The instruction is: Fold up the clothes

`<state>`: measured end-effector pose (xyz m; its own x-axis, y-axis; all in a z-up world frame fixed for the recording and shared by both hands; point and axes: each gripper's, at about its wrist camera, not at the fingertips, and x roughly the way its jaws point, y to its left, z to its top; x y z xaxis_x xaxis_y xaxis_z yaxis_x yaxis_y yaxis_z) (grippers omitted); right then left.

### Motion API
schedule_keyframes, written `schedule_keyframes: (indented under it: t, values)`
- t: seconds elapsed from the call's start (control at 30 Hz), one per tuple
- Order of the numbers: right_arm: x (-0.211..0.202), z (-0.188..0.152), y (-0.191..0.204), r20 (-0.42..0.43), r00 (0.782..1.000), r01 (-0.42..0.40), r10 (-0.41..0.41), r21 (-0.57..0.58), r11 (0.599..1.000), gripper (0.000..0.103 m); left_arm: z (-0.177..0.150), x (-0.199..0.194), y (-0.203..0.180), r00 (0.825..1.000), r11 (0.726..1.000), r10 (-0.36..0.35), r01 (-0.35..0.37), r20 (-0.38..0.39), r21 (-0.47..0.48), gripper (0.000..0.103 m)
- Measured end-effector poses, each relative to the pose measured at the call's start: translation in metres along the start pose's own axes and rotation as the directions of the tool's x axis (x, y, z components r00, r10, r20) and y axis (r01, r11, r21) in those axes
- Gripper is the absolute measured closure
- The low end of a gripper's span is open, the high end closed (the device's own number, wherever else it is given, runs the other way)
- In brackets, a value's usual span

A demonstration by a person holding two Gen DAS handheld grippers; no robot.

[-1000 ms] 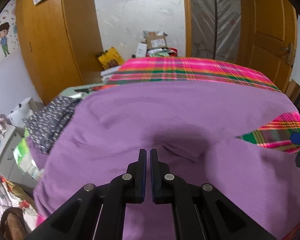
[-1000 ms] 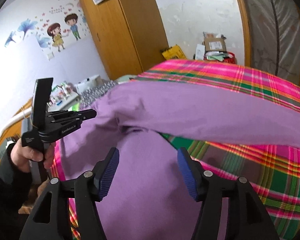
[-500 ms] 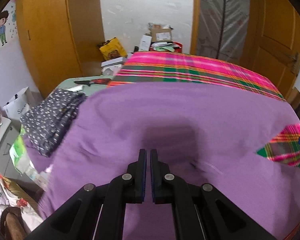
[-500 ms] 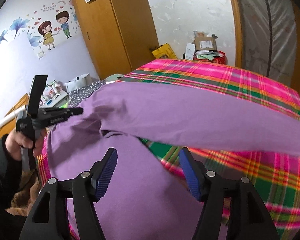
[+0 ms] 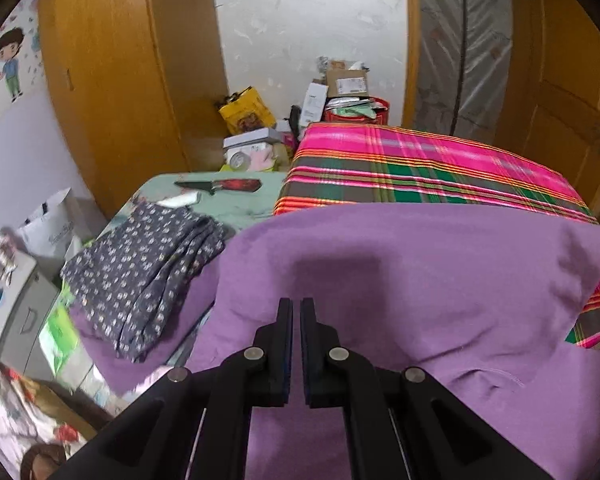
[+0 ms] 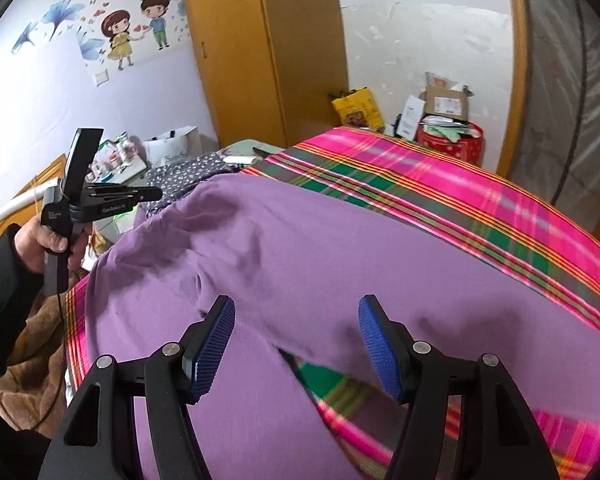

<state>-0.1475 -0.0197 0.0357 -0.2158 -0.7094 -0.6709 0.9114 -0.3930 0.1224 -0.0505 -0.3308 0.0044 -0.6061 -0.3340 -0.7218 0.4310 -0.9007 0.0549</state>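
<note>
left gripper (image 5: 296,312): jaws nearly closed, nothing visibly held
right gripper (image 6: 296,344): jaws wide, empty
purple garment (image 6: 340,256): spread mid-frame on plaid bed (image 6: 480,196)

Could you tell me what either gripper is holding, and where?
Nothing: the left gripper is shut empty, the right gripper open above the purple garment.

Both wrist views angled down, close over purple garment (image 5: 440,264), sharing plaid cloth (image 6: 480,192)

I am facing a wooden wardrobe (image 6: 260,52); left of it, cartoon stickers (image 6: 136,28) are decorating the pale wall (image 6: 60,92). Right of it, boxes (image 6: 444,104) are piling against a scuffed white wall (image 6: 420,40), beside a plastic-covered doorway (image 5: 460,48).
</note>
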Motion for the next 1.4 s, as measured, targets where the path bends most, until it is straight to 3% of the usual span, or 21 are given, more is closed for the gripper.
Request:
schedule_keyframes:
  t: [0.23, 0.43, 0.63, 0.73, 0.8, 0.9, 1.17, 1.4]
  values:
    - [0.033, 0.033, 0.002, 0.009, 1.0, -0.027, 0.028, -0.053, 0.998, 0.037, 0.014, 0.008, 0.012, 0.996, 0.996, -0.09, 0.089, 0.024, 0.017, 0.1]
    - [0.06, 0.056, -0.002, 0.013, 1.0, -0.014, 0.015, -0.103, 0.995, 0.037, 0.024, 0.026, 0.041, 0.998, 0.997, -0.068, 0.068, -0.014, -0.028, 0.1]
    - [0.092, 0.068, -0.015, -0.031, 0.999, -0.044, 0.042, -0.07, 0.997, 0.037, 0.029, 0.05, 0.076, 0.997, 0.992, -0.052, 0.046, -0.053, -0.12, 0.097]
    - [0.103, 0.074, -0.021, -0.048, 0.995, -0.086, 0.084, -0.034, 0.996, 0.037, 0.034, 0.065, 0.09, 0.992, 0.985, -0.098, 0.086, -0.075, -0.152, 0.081]
    - [0.111, 0.078, -0.021, -0.062, 0.993, -0.101, 0.099, -0.027, 0.995, 0.037, 0.036, 0.074, 0.094, 0.989, 0.982, -0.121, 0.106, -0.086, -0.156, 0.057]
    - [0.122, 0.083, -0.023, -0.081, 0.991, -0.112, 0.108, -0.035, 0.993, 0.037, 0.041, 0.086, 0.099, 0.985, 0.98, -0.146, 0.131, -0.094, -0.152, 0.055]
    - [0.159, 0.096, -0.023, -0.153, 0.979, -0.153, 0.137, -0.1, 0.983, 0.037, 0.046, 0.133, 0.116, 0.949, 0.95, -0.268, 0.231, -0.169, -0.208, 0.055]
    - [0.187, 0.111, -0.023, -0.199, 0.968, -0.18, 0.15, -0.142, 0.973, 0.037, 0.047, 0.155, 0.127, 0.919, 0.919, -0.35, 0.301, -0.178, -0.254, 0.054]
